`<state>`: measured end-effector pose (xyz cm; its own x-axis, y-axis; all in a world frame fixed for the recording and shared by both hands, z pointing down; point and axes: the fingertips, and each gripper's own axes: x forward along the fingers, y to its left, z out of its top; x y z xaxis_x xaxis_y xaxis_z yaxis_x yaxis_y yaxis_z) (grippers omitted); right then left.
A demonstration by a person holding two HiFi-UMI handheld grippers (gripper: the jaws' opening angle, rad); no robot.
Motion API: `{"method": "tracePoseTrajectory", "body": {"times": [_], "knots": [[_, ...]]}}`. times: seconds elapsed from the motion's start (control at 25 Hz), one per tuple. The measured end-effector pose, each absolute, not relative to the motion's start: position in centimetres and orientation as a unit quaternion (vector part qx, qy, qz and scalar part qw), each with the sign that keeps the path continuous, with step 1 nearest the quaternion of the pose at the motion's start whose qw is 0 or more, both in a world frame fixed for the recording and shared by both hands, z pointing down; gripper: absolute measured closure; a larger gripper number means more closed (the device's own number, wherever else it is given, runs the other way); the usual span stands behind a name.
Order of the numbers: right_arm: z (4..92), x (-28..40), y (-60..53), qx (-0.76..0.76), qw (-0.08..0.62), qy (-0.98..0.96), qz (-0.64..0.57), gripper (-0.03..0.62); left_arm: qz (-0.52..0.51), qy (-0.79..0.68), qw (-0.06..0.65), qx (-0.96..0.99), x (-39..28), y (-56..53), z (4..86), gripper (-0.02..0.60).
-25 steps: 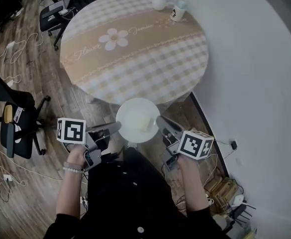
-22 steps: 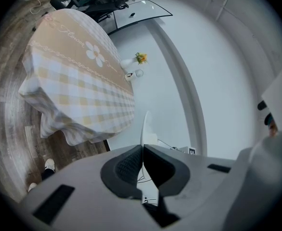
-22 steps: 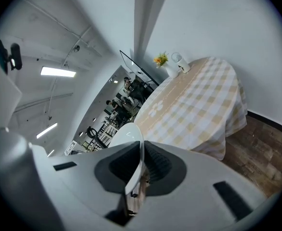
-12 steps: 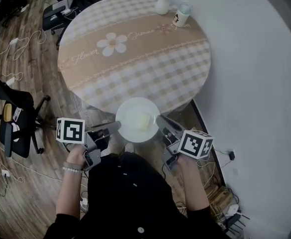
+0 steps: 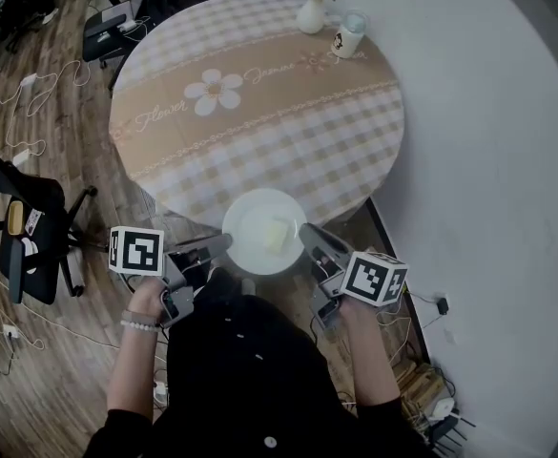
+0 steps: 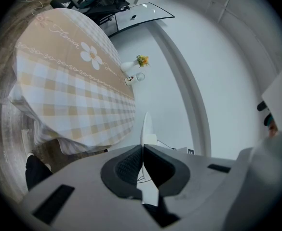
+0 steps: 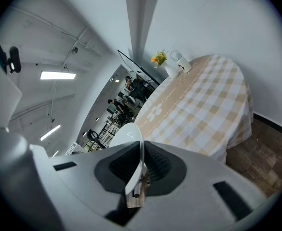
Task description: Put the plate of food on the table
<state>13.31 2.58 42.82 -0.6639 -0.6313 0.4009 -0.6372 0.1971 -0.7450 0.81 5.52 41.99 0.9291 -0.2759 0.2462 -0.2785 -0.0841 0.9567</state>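
A white plate (image 5: 257, 233) with a pale yellow piece of food (image 5: 278, 234) hangs in the air just short of the near edge of the round table (image 5: 259, 103). My left gripper (image 5: 223, 242) is shut on the plate's left rim, and my right gripper (image 5: 307, 231) is shut on its right rim. In the left gripper view the plate (image 6: 146, 126) shows edge-on between the closed jaws of the left gripper (image 6: 142, 165). The right gripper view shows the plate's rim (image 7: 127, 134) pinched the same way by the right gripper (image 7: 141, 166). The table (image 7: 198, 105) has a beige checked cloth with a daisy print.
A white vase of flowers (image 5: 312, 8) and a glass cup (image 5: 347, 31) stand at the table's far edge. A black office chair (image 5: 26, 222) stands on the wooden floor at the left, with cables nearby. A white wall (image 5: 488, 160) curves along the right.
The view has shifted a little, and the plate and both grippers have stayed nearly where they were, close to the table's near edge.
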Motion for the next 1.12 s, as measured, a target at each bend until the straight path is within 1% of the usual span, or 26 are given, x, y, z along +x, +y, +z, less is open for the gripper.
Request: {"method": "tracePoseTrajectory", "body": {"times": [0.08, 0.24, 0.32, 0.4, 0.56, 0.8, 0.92, 1.04, 1.12], "knots": [[42.8, 13.3, 2.0, 0.410, 0.002, -0.774, 0.483, 0.580, -0.011, -0.190, 0.674, 0.714, 1.0, 5.3, 41.7, 0.575], [42.9, 13.1, 0.6, 0.411, 0.001, -0.773, 0.483, 0.580, 0.000, -0.187, 0.652, 0.734, 0.6, 3.5, 42.3, 0.575], [42.9, 13.0, -0.2, 0.414, 0.001, -0.771, 0.484, 0.580, -0.005, -0.188, 0.668, 0.720, 0.5, 2.8, 42.2, 0.575], [42.9, 12.8, -1.1, 0.418, -0.002, -0.769, 0.484, 0.580, -0.002, -0.184, 0.665, 0.724, 0.3, 1.7, 42.2, 0.575], [42.6, 12.4, -3.1, 0.428, -0.005, -0.765, 0.482, 0.580, -0.002, -0.176, 0.680, 0.712, -0.1, -0.4, 41.8, 0.575], [42.7, 11.9, -6.0, 0.445, -0.007, -0.753, 0.484, 0.580, 0.007, -0.158, 0.681, 0.715, -0.6, -4.0, 41.7, 0.575], [42.8, 11.7, -7.3, 0.454, -0.007, -0.747, 0.486, 0.580, 0.018, -0.151, 0.669, 0.728, -0.9, -5.7, 42.1, 0.575], [42.8, 11.4, -8.3, 0.460, -0.010, -0.741, 0.488, 0.580, 0.016, -0.144, 0.684, 0.715, -1.1, -6.7, 42.0, 0.575], [43.0, 11.1, -8.8, 0.461, -0.015, -0.738, 0.493, 0.580, 0.027, -0.137, 0.662, 0.737, -1.5, -7.6, 42.3, 0.575]]}}
